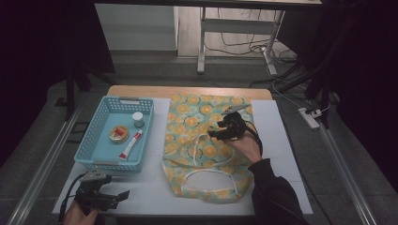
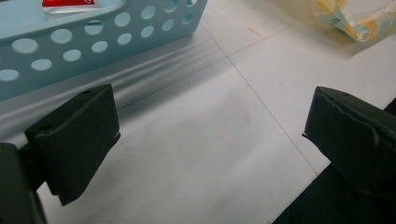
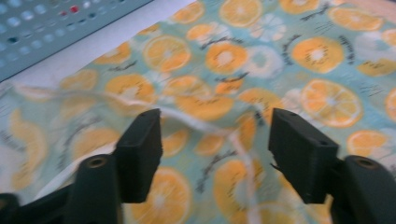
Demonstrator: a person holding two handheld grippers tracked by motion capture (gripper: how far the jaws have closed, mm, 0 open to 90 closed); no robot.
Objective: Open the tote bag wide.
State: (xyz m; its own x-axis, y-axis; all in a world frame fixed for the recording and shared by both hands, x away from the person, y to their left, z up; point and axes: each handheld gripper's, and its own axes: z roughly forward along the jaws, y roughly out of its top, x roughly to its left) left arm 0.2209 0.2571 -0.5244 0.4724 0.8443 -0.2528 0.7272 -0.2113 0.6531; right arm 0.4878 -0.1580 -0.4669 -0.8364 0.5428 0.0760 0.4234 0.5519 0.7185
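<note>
Seen from above, a person works at a white table (image 1: 281, 140) with a handheld gripper in each hand. The right gripper (image 1: 217, 130) hangs over the middle of an orange-print fabric bag (image 1: 187, 122) that lies flat on the table, its white cord handles (image 1: 206, 174) looped across the cloth toward the near edge. The left gripper (image 1: 123, 195) sits at the near left corner, over bare table, just in front of a light blue basket (image 1: 89, 140). The basket holds a small white jar (image 1: 138, 119), a round gold tin (image 1: 118, 133) and a red-and-white tube (image 1: 130, 145).

In the left gripper view, the left gripper (image 2: 210, 135) has its jaws spread wide, with nothing but white tabletop between them. The basket wall (image 2: 93, 42) stands just beyond, and a corner of the bag (image 2: 355, 23) shows at the upper right.

In the right gripper view, the right gripper (image 3: 215, 149) has its jaws parted above the bag (image 3: 280, 60). A stretch of white cord (image 3: 205, 122) crosses the cloth between them, and the pads press on nothing. The picture is blurred; whether the jaw tips touch the cloth cannot be told.
</note>
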